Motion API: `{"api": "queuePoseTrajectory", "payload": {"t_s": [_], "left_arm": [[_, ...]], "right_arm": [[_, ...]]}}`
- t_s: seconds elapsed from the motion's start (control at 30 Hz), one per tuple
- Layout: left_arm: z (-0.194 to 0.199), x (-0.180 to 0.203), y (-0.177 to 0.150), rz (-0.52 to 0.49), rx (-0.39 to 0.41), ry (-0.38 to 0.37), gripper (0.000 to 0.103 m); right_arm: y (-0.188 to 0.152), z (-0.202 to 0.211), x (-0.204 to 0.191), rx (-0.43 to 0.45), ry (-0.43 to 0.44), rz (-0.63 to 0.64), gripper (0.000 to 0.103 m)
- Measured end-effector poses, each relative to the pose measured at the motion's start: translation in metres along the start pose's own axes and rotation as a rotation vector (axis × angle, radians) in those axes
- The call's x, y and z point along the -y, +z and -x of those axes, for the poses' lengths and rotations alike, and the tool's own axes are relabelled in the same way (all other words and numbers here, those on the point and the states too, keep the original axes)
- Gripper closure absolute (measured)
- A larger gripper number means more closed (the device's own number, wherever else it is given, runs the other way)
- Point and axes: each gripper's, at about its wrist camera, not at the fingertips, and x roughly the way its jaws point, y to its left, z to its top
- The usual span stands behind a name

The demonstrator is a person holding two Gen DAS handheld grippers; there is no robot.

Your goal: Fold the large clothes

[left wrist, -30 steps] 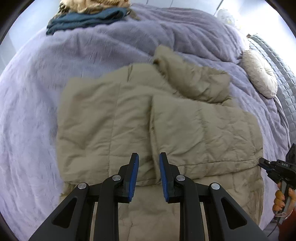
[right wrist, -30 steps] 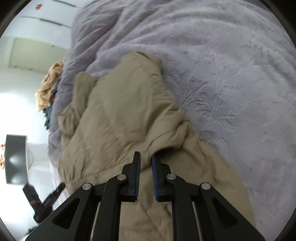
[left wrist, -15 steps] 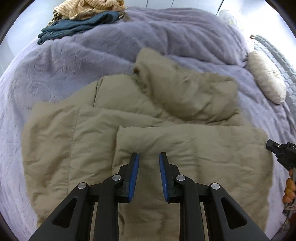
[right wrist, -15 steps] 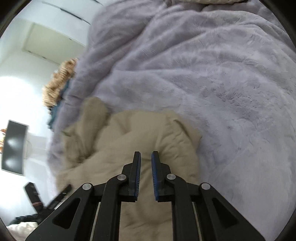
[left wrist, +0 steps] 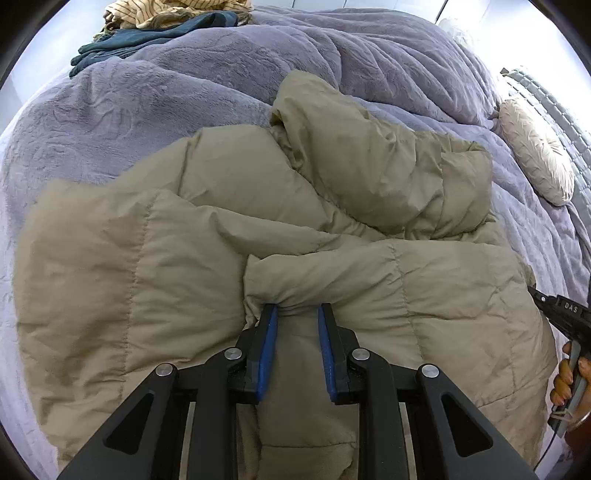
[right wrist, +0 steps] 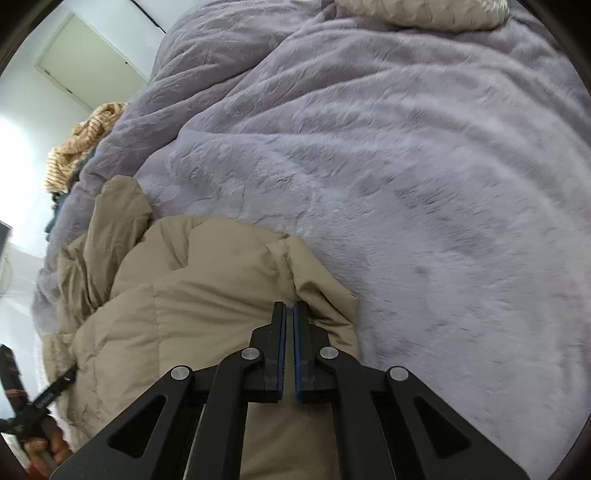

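Observation:
A large khaki quilted jacket [left wrist: 184,236] lies spread on a lavender plush bed cover [left wrist: 184,74], with its hood [left wrist: 369,155] bunched at the far side. My left gripper [left wrist: 294,310] is shut on a fold of the jacket's near edge, with fabric pinched between its blue pads. In the right wrist view the jacket [right wrist: 192,295] fills the lower left. My right gripper [right wrist: 289,306] is shut on the jacket's edge at its right side. The right gripper also shows at the right edge of the left wrist view [left wrist: 565,314].
A pile of teal and striped yellow clothes [left wrist: 166,22] lies at the bed's far left. A cream pillow [left wrist: 535,155] lies at the far right by a grey quilted headboard. The lavender cover [right wrist: 406,166] stretches wide beyond the jacket.
Both grippers have moved forward over the bed carrying the jacket's near edge, folding it over the body. The right gripper's jaws have closed tighter.

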Motion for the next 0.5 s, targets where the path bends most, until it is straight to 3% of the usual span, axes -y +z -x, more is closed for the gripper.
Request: {"api": "queuePoseTrajectory", "payload": {"t_s": [0.17, 0.37, 0.5], "left_arm": [[0.026, -0.005, -0.005, -0.009, 0.020, 0.060, 0.079], [0.063, -0.013, -0.025, -0.003, 0.038, 0.057, 0.079], [0.080, -0.018, -0.046, 0.028, 0.013, 0.050, 0.078]], "right_arm": [[-0.016, 0.031, -0.001, 0.020, -0.109, 0.054, 0.097], [-0.055, 0.075, -0.001, 0.049, -0.117, 0.057, 0.096], [-0.086, 0.098, 0.006, 0.016, -0.087, 0.007, 0.096]]}}
